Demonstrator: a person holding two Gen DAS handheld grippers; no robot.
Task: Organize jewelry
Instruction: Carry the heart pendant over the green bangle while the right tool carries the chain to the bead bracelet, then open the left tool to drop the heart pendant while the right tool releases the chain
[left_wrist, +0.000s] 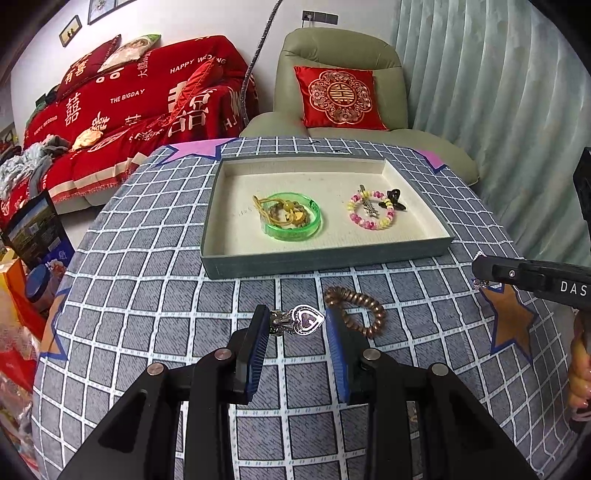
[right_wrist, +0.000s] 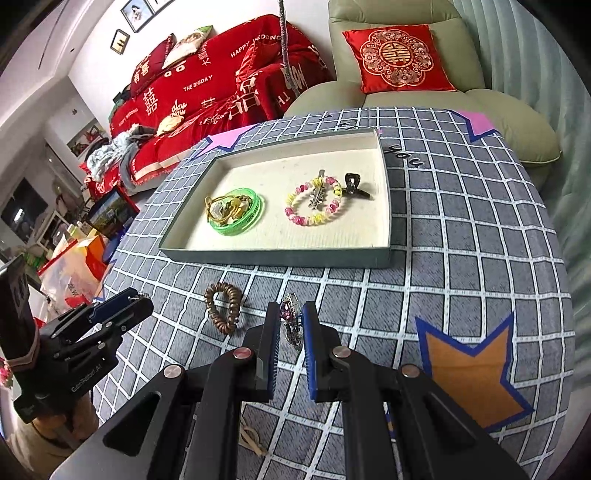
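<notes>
Tray (right_wrist: 384, 206) holds bangle, bead bracelet, clips; both tools grasp heart pendants (left_wrist: 308, 320), left tool (left_wrist: 295, 325), right tool (right_wrist: 290, 325); coil tie (right_wrist: 223, 308) waits near surface's front edge.

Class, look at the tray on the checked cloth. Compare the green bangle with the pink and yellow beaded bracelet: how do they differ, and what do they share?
The green bangle is one solid, see-through hoop; the beaded bracelet is a string of separate pink and yellow beads. The green bangle lies toward the tray's left and has tan cords piled in it; the beaded bracelet lies toward the right with a silver clip across it. Both are rings lying flat inside the tray.
</notes>
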